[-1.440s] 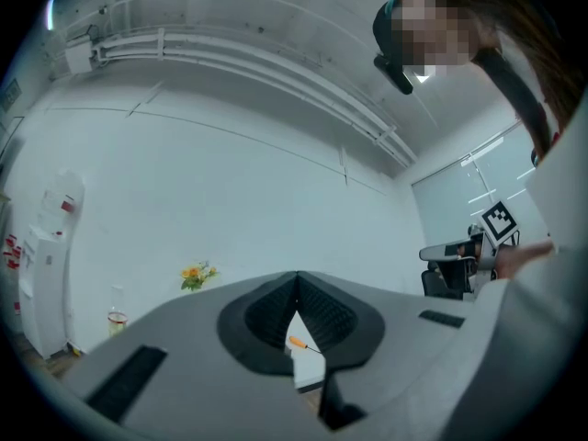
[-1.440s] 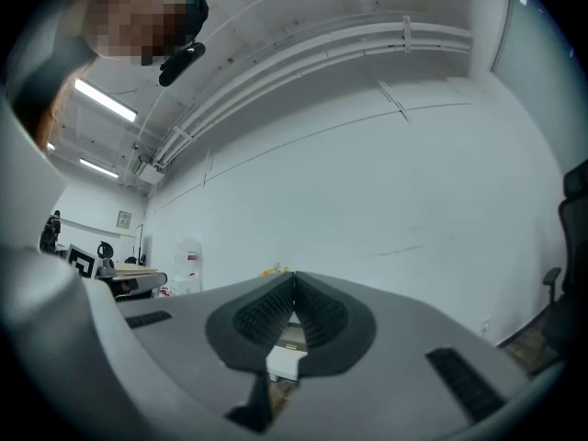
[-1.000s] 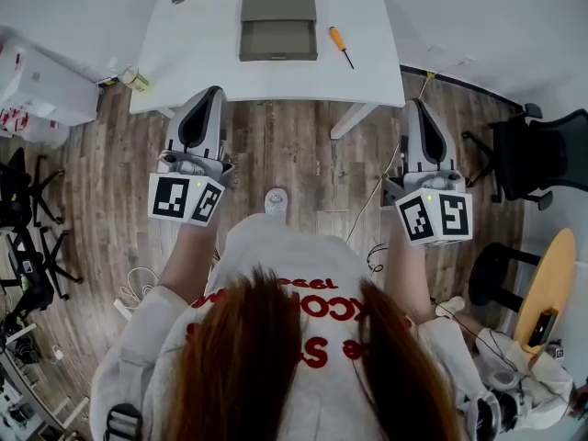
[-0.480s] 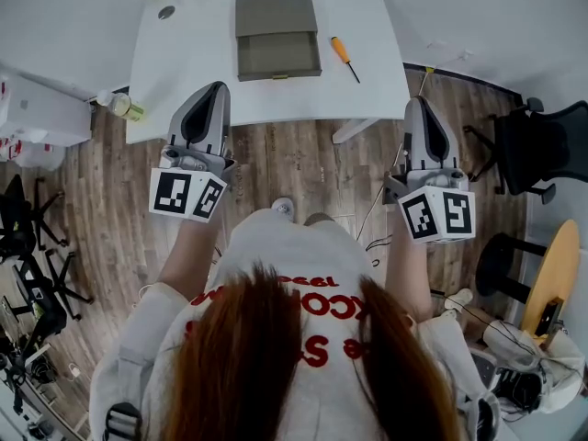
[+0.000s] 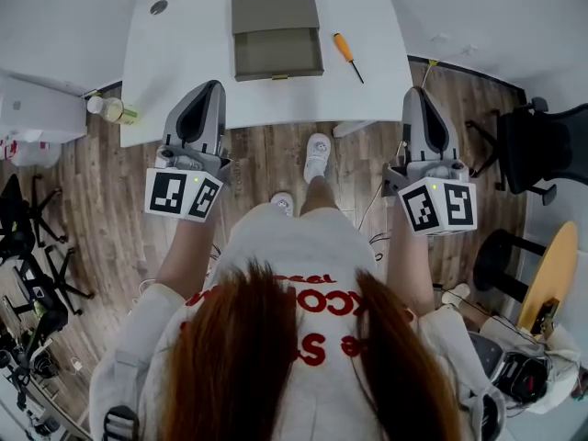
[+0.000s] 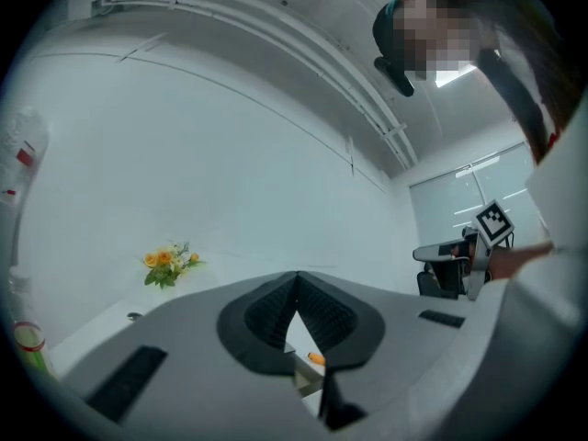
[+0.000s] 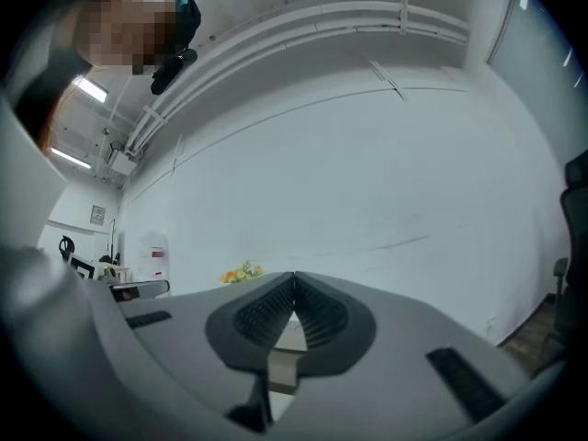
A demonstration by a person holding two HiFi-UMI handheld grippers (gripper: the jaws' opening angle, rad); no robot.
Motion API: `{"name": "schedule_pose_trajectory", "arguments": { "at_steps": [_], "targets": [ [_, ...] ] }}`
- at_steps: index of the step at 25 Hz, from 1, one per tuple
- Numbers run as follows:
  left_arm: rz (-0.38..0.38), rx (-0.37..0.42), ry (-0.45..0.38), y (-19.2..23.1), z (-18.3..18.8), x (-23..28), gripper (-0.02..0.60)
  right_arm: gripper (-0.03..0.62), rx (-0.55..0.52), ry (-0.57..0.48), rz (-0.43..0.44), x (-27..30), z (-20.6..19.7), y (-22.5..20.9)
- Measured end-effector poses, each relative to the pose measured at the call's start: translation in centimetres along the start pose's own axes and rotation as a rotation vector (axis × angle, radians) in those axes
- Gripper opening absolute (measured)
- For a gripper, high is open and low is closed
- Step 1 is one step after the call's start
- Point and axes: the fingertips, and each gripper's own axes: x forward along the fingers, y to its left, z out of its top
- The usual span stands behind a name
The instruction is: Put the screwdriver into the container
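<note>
Evidently the person has just walked up to the table [image 5: 184, 72]. A second ago it lay well ahead of both grippers, and now its near edge sits right at their tips. One shoe [image 5: 318, 154] is planted forward by the table's near edge. Nothing on the table has shifted. The screwdriver [image 5: 347, 55] lies flat on the right part of the top with its orange handle at the far end. It is just to the right of the container [image 5: 276, 32] but not touching it. The container is an olive box that stands open in the middle of the table. I would say this is only the approach: the tool is untouched and the reach for it has yet to begin.

The left gripper [image 5: 209, 90] is held out about level at the person's left side and points at the table's near left part. Its jaws are closed tip to tip on nothing, and a glimpse of the orange handle shows through the gap beneath the pads. The right gripper [image 5: 415, 95] is held the same way on the right, off the near right corner of the table. Its jaws are likewise pressed together and empty. The screwdriver lies beyond it and a little to its left, so it looks the likelier one to make the pick, and it would have to open first.
</note>
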Motion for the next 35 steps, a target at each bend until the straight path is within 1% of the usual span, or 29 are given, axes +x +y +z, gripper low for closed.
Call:
{"name": "schedule_pose_trajectory", "arguments": {
  "at_steps": [4,10,16,24,27,30,35],
  "targets": [
    [0.030,0.008,-0.006,1.2,-0.1,1.8,0.006,0.005,0.001,-0.008,0.027,3.0,0.3,-1.2],
    [0.084,0.031,-0.008,3.0,0.1,5.9,0.006,0.005,0.008,-0.009,0.086,8.8,0.7,-3.6],
    [0.159,0.049,-0.014,4.7,0.0,9.9,0.006,0.005,0.010,-0.010,0.151,14.4,1.5,-6.4],
    [0.253,0.054,-0.027,6.1,-0.8,13.4,0.006,0.005,0.030,-0.004,0.221,19.1,1.3,-9.4],
    [0.262,0.046,-0.025,6.0,-1.0,14.0,0.006,0.005,0.043,0.005,0.233,20.1,1.0,-9.7],
    [0.255,0.054,-0.014,5.9,-1.2,14.5,0.006,0.005,0.051,0.014,0.236,20.6,0.6,-9.6],
    [0.230,0.046,0.001,6.7,-1.5,15.3,0.006,0.005,0.062,0.033,0.209,20.8,-0.1,-9.4]
  ]
}}
